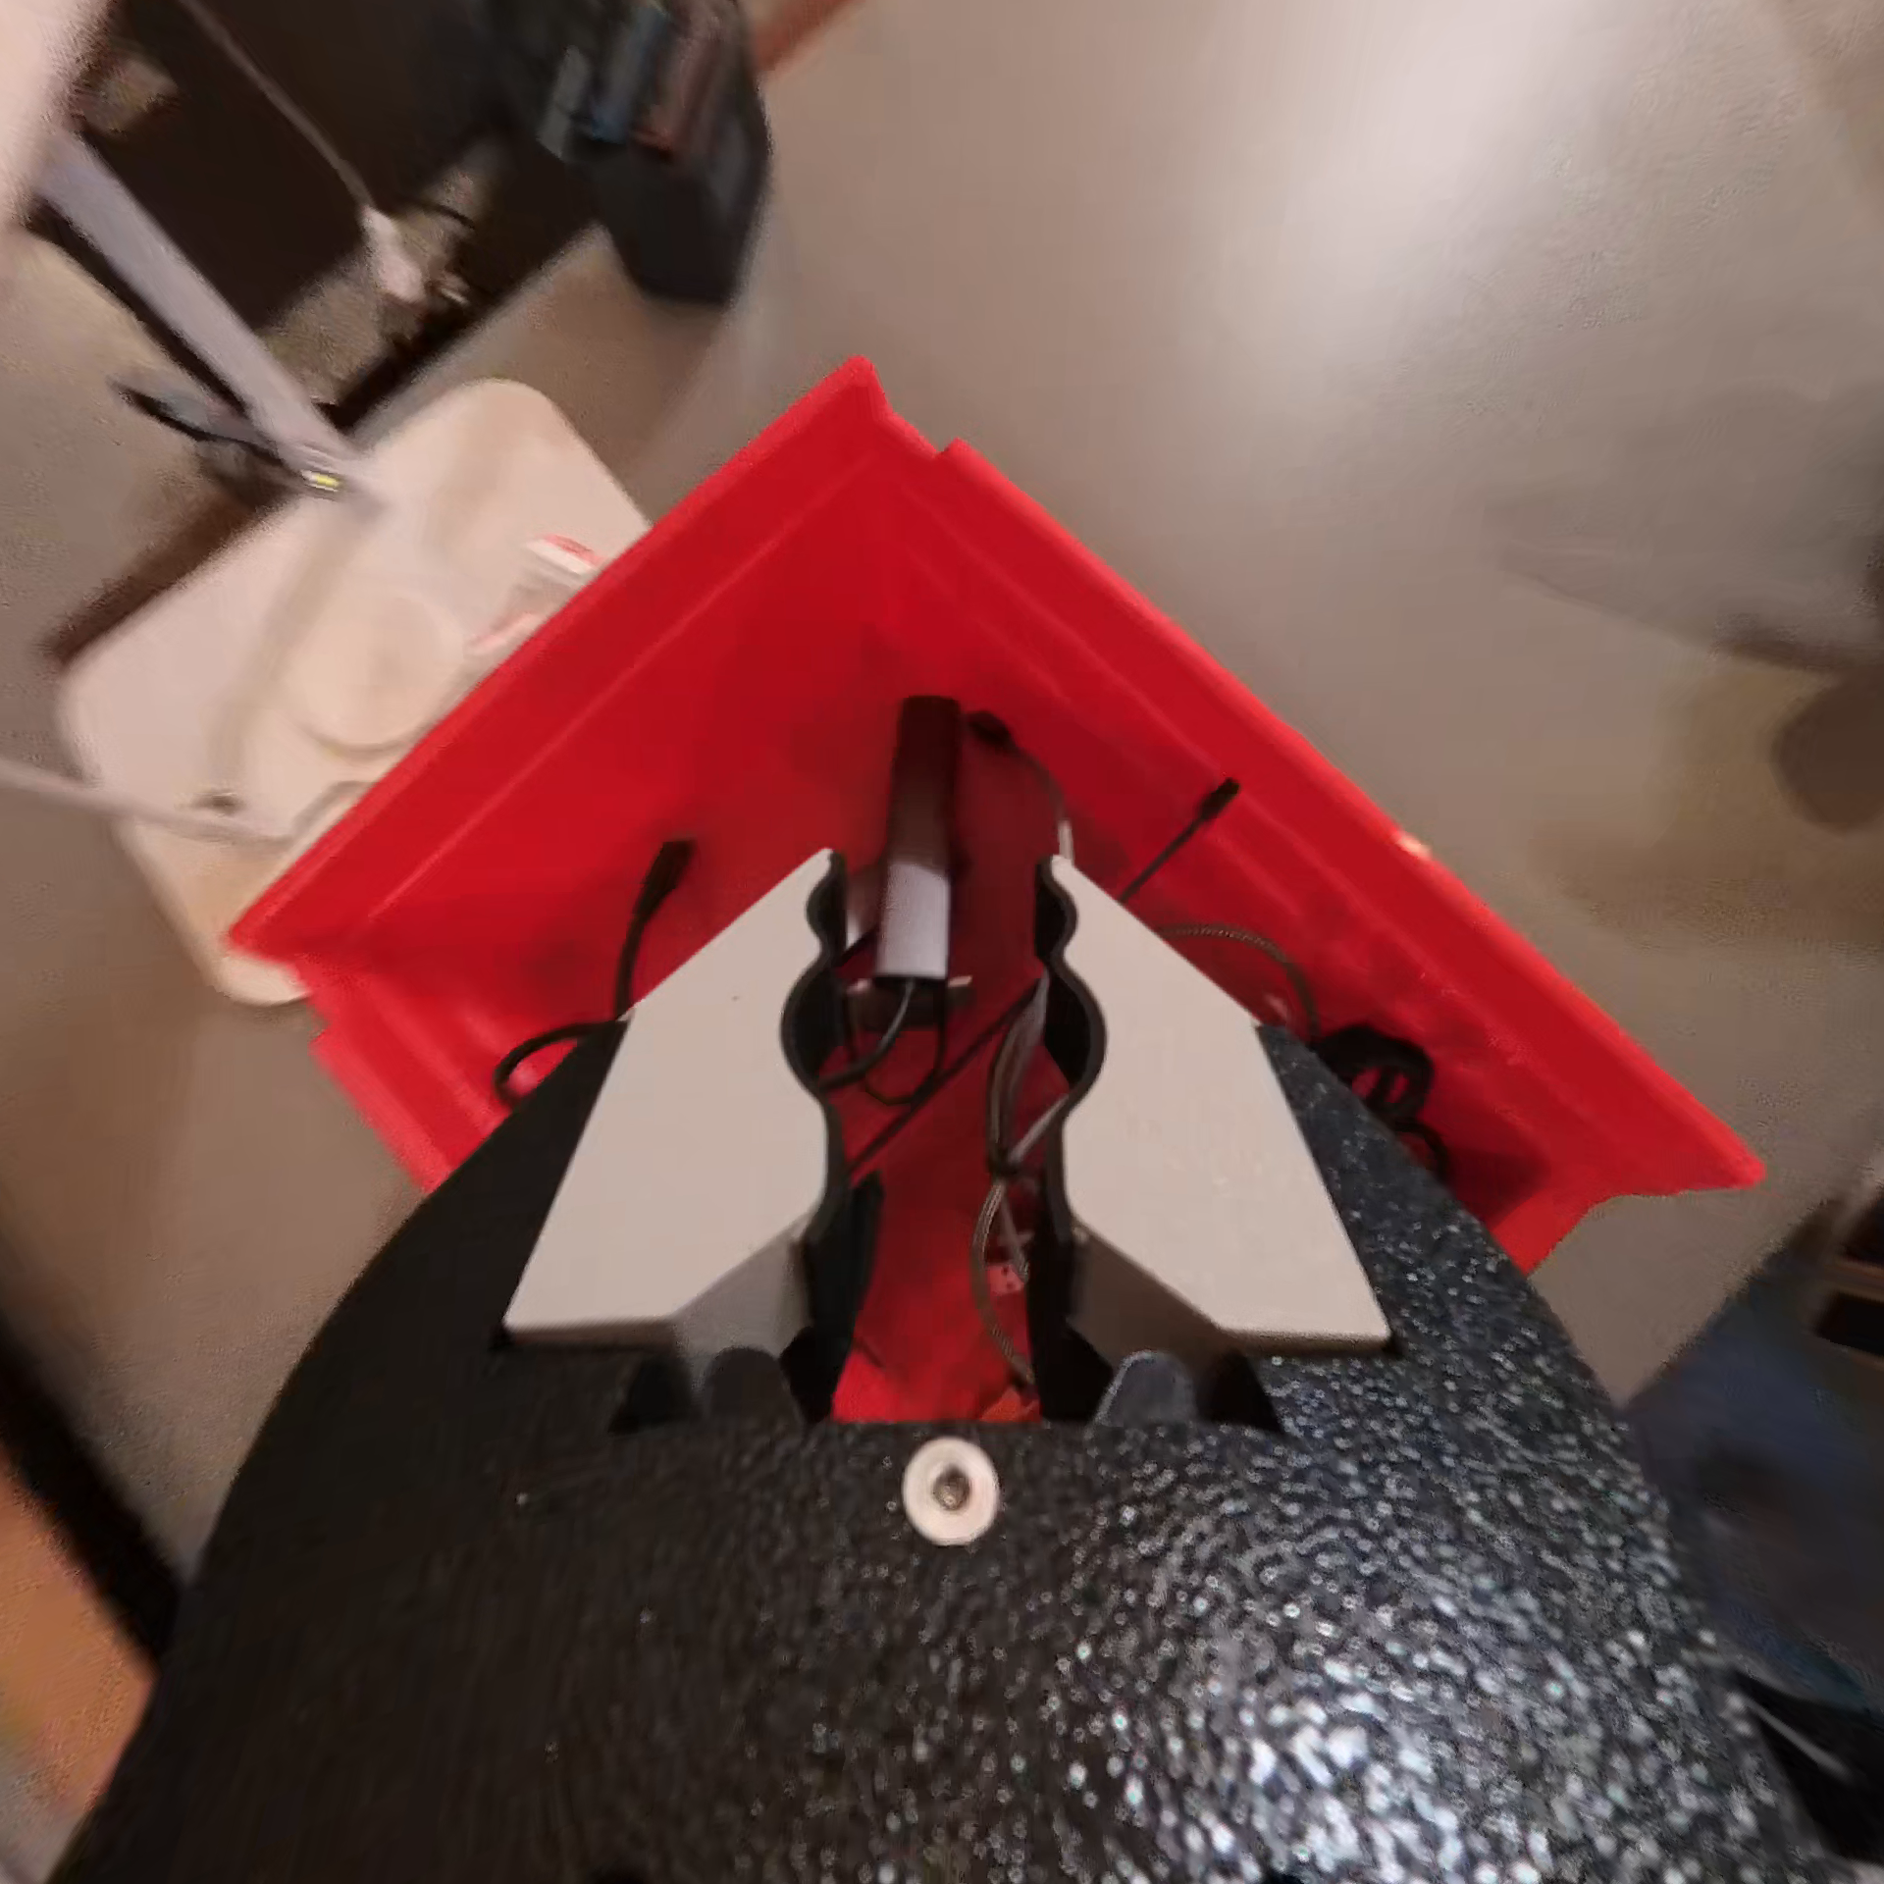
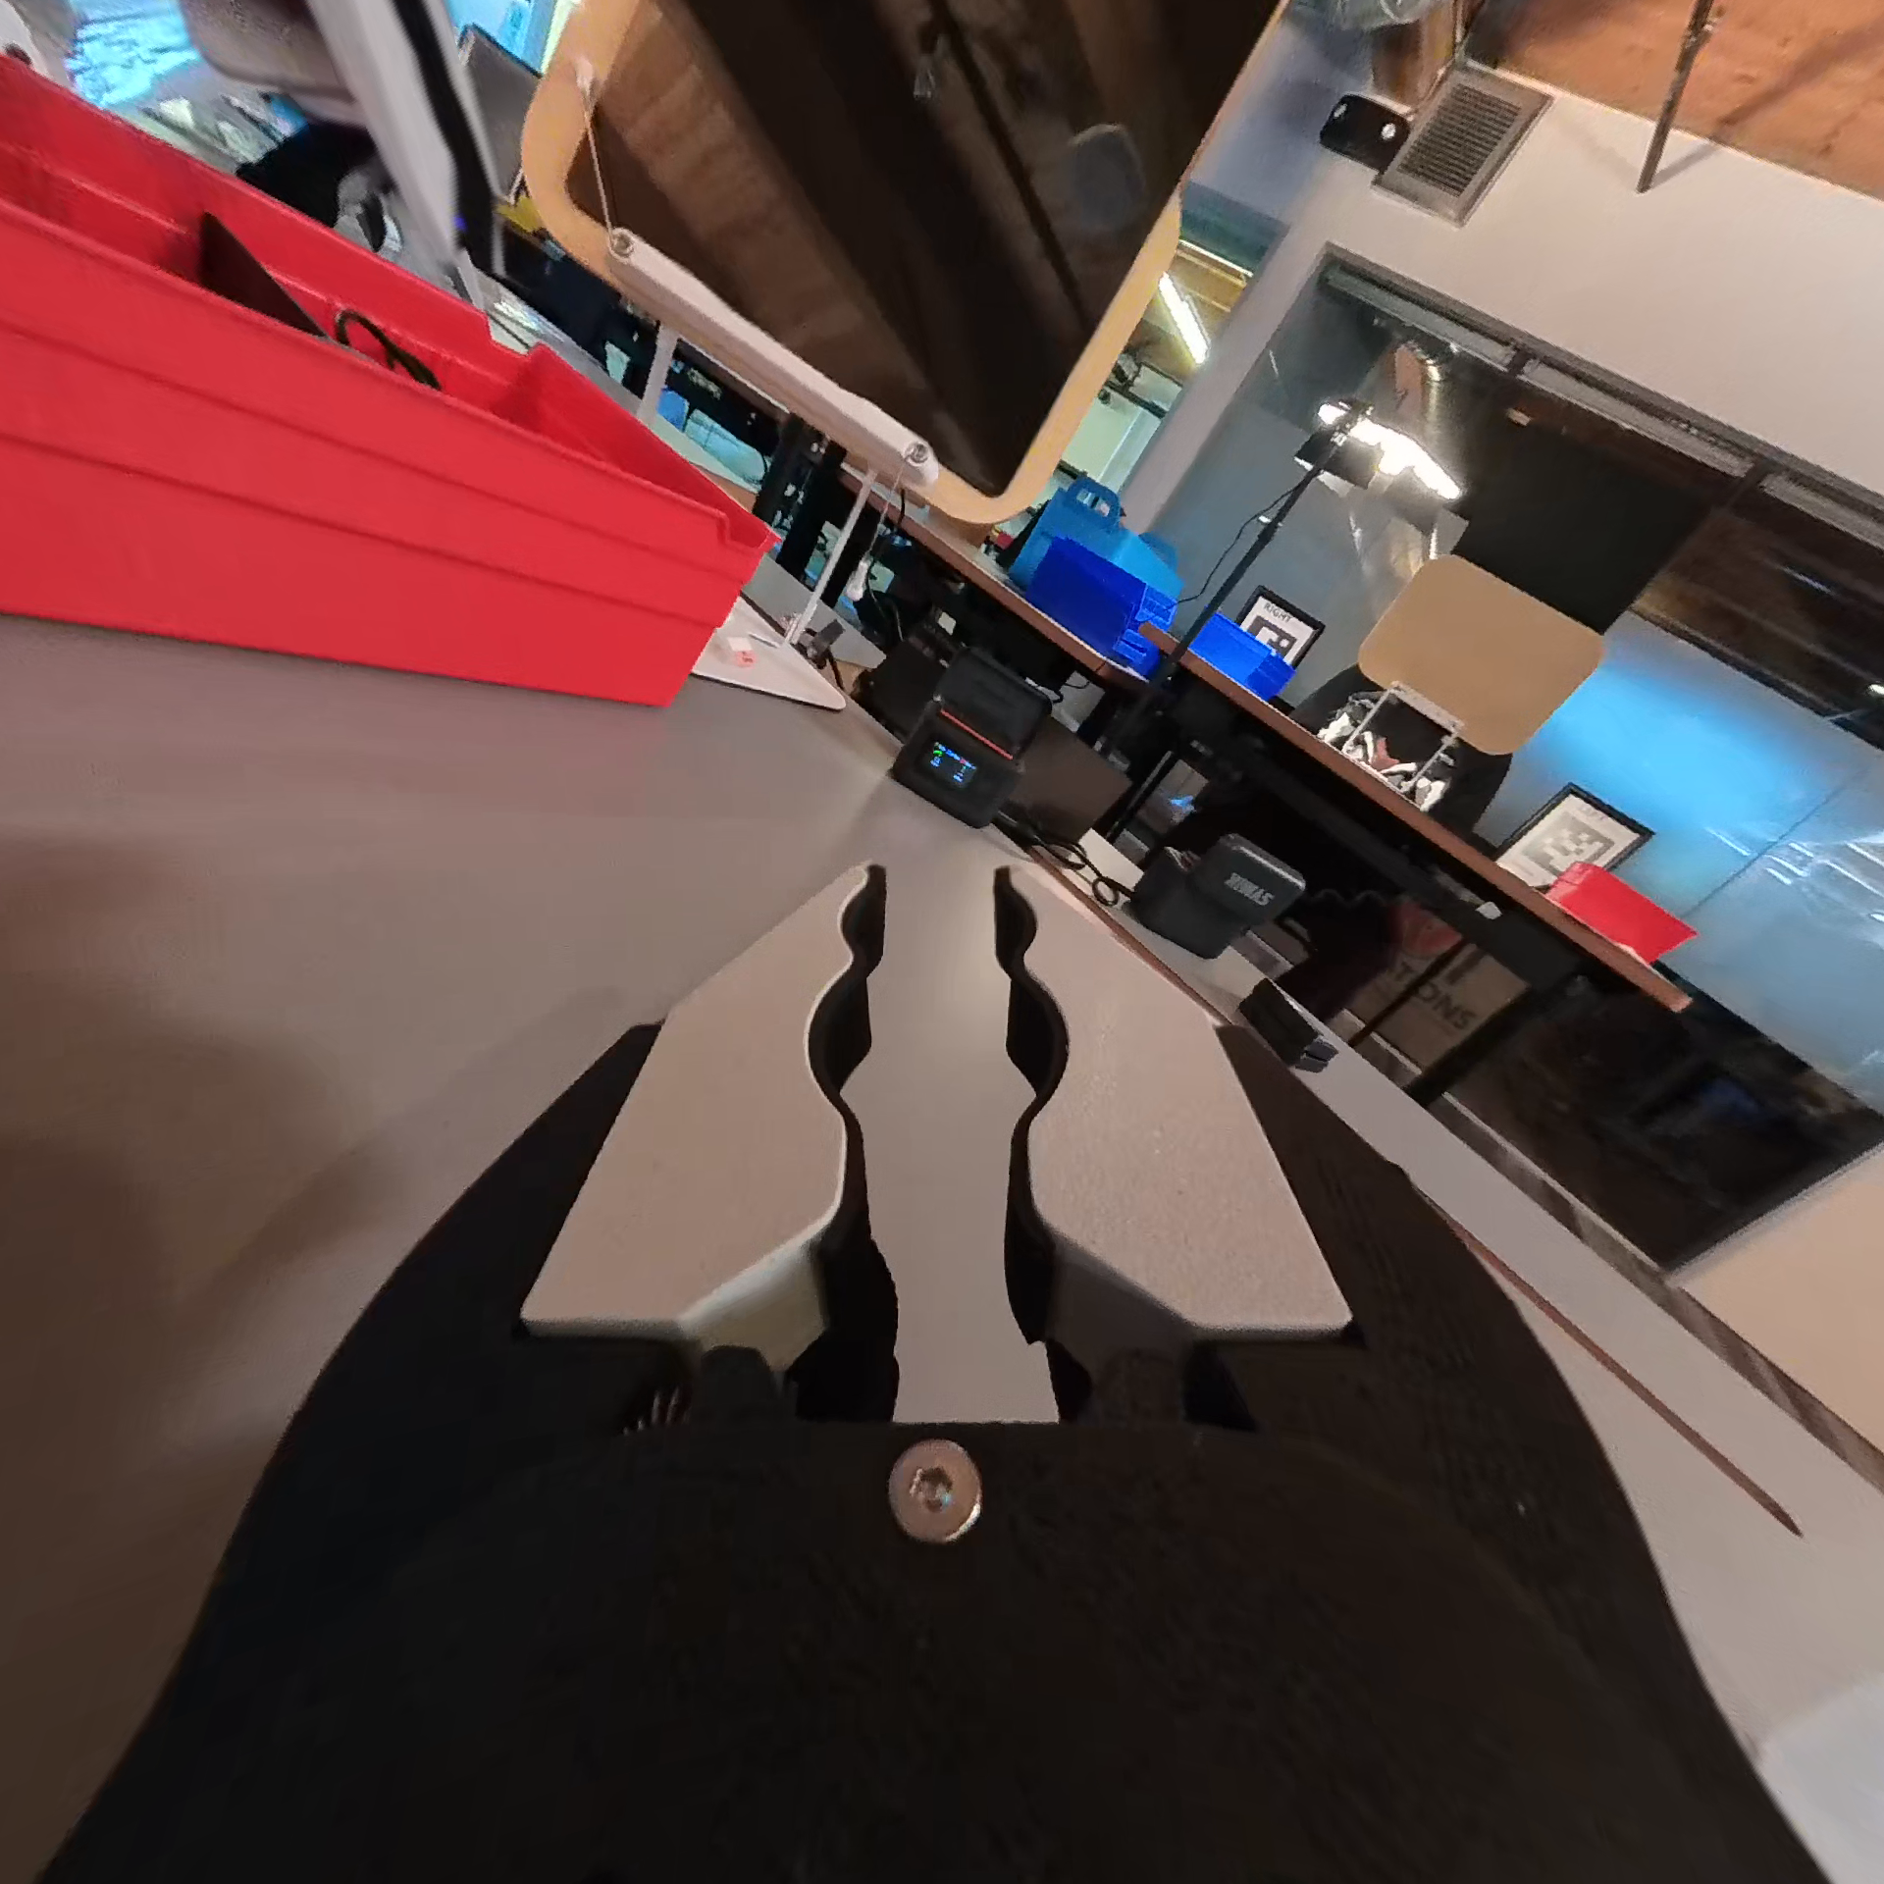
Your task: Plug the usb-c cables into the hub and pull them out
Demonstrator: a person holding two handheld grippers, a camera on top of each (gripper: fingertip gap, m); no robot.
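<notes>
Surrounding hub (image 1: 910, 897): cables (image 1: 1019, 1101), red tray (image 1: 632, 734)

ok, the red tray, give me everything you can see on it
The red tray looks like moulded plastic, rectangular, with a stepped, flanged rim and low walls. It sits flat on the grey table, one end against a white tray. Inside lie the grey hub, partly in a dark sleeve, and several loose black cables, some coiled. The left gripper hangs open above it, touching nothing as far as I can tell. In the right wrist view its long side wall shows ribbed steps.
</notes>
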